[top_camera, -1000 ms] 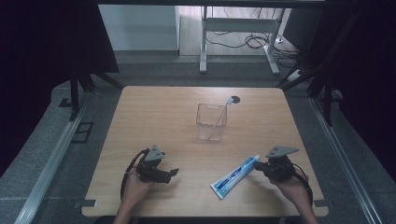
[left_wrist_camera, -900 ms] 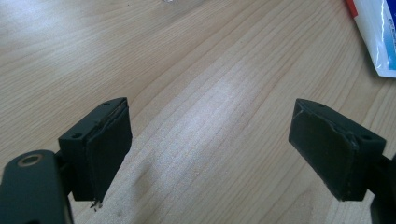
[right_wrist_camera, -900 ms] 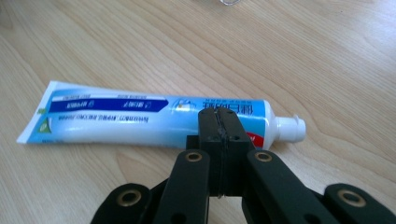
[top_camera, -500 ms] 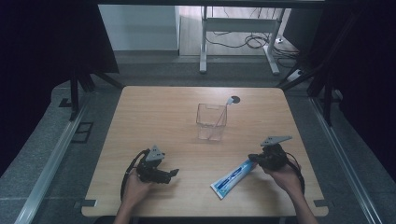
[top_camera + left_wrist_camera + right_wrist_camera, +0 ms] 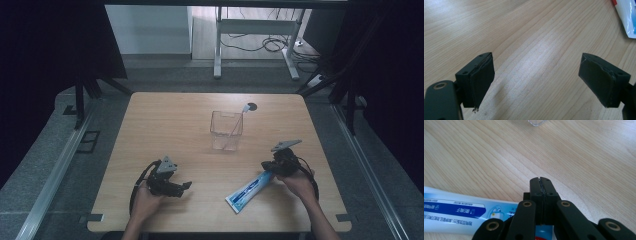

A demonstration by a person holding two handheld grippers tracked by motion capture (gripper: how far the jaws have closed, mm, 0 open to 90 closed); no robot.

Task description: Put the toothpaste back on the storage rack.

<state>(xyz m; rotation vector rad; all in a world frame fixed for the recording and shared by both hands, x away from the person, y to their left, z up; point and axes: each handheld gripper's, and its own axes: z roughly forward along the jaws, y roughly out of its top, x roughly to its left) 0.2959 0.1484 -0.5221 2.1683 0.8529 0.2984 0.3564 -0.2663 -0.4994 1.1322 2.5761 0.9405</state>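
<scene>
The toothpaste tube [image 5: 251, 190] lies flat on the table [image 5: 165, 125], near the front edge, with bare wood around it. The right gripper [image 5: 276, 166] is at its upper end, jaws pressed together, empty. The left gripper [image 5: 186, 186] rests well apart, jaws wide apart. A clear cup [image 5: 226, 131] stands in the middle.

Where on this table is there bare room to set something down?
The table's whole far-left stretch, left of the clear cup, is bare, as is the far-right corner. Crowded: the near edge, with the left gripper, toothpaste tube and right gripper.
</scene>
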